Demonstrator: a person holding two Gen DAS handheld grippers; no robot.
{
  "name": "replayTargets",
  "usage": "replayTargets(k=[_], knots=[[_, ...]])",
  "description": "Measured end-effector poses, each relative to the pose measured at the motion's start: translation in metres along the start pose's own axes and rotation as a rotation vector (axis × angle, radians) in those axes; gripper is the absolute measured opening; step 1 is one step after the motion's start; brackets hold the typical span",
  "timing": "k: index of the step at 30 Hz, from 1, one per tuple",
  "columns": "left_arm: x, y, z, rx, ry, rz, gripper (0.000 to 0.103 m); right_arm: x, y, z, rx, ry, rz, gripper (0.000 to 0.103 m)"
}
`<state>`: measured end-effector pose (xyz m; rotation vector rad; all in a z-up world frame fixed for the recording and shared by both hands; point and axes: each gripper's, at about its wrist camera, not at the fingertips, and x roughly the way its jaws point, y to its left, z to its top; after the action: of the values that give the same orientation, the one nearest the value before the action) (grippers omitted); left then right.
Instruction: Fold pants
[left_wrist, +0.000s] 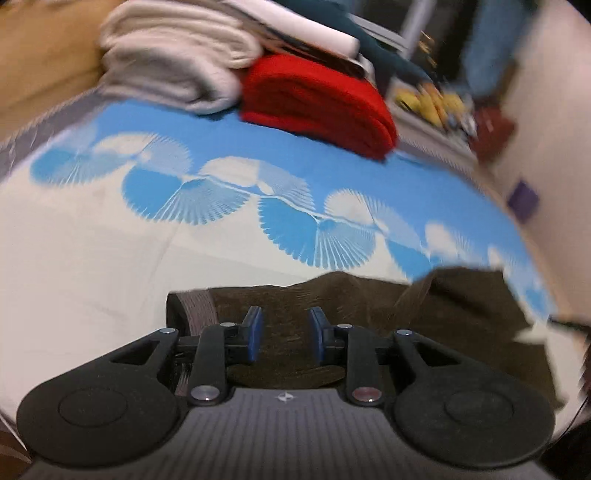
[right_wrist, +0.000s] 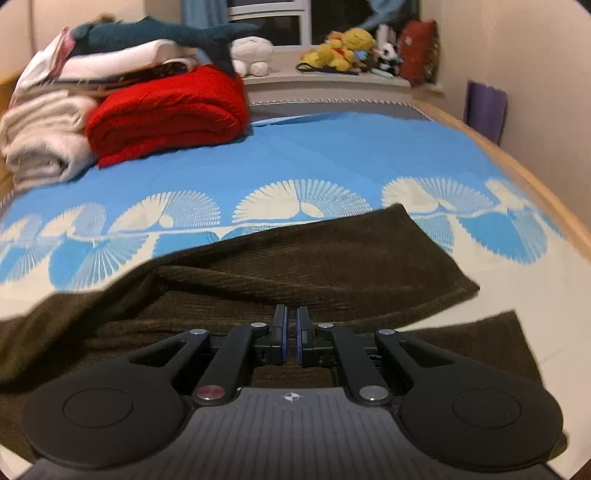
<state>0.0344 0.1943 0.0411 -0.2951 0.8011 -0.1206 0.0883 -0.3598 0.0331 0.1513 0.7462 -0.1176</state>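
Looking along your left gripper (left_wrist: 285, 334), you see its blue-padded jaws standing partly apart with nothing pinched between them, the dark brown corduroy pants (left_wrist: 325, 306) lying just below. Your right gripper (right_wrist: 291, 334) has its jaws drawn together; whether any cloth is caught there you cannot tell. The pants lie spread across the near part of the blue-and-white fan-patterned bedsheet (right_wrist: 332, 155). A folded red blanket (right_wrist: 166, 110) sits far back.

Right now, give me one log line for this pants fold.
left gripper: open above brown pants | right gripper: shut, grip on pants unclear | pants partly folded on blue bedsheet
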Motion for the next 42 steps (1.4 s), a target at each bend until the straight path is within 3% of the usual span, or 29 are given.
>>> replayTargets(k=[5,9,10,13,17,22,25,29,33,37,42], knots=[[0.015,0.026,-0.016,-0.189,0.034,-0.057,0.037,0.007,-0.011,0.002,0.164,0.017,0.049,0.005],[0.058,0.034,-0.041,-0.324,0.118,-0.083,0.041,0.007,-0.004,0.005,0.212,-0.012,0.089,0.005],[0.061,0.035,-0.042,-0.345,0.09,-0.081,0.044,0.008,-0.002,0.007,0.223,-0.02,0.1,0.005],[0.082,0.034,-0.042,-0.322,0.082,-0.025,0.055,0.012,-0.003,0.011,0.277,-0.027,0.145,0.005],[0.103,0.044,-0.041,-0.327,0.115,-0.045,0.064,0.026,-0.007,0.017,0.355,-0.009,0.186,0.005],[0.118,0.065,-0.04,-0.429,0.146,-0.083,0.065,0.059,-0.011,0.023,0.506,0.053,0.257,0.011],[0.123,0.064,-0.038,-0.4,0.171,-0.072,0.065,0.091,-0.001,0.032,0.53,0.085,0.282,0.012],[0.125,0.061,-0.037,-0.341,0.221,-0.06,0.065,0.144,0.015,0.038,0.55,0.147,0.291,0.035],[0.13,0.059,-0.037,-0.331,0.271,-0.042,0.066,0.19,0.031,0.04,0.582,0.227,0.308,0.036],[0.132,0.071,-0.038,-0.413,0.267,-0.018,0.067,0.22,0.041,0.045,0.63,0.237,0.341,0.045],[0.135,0.08,-0.037,-0.502,0.277,-0.001,0.067,0.262,0.057,0.046,0.602,0.277,0.337,0.045]])
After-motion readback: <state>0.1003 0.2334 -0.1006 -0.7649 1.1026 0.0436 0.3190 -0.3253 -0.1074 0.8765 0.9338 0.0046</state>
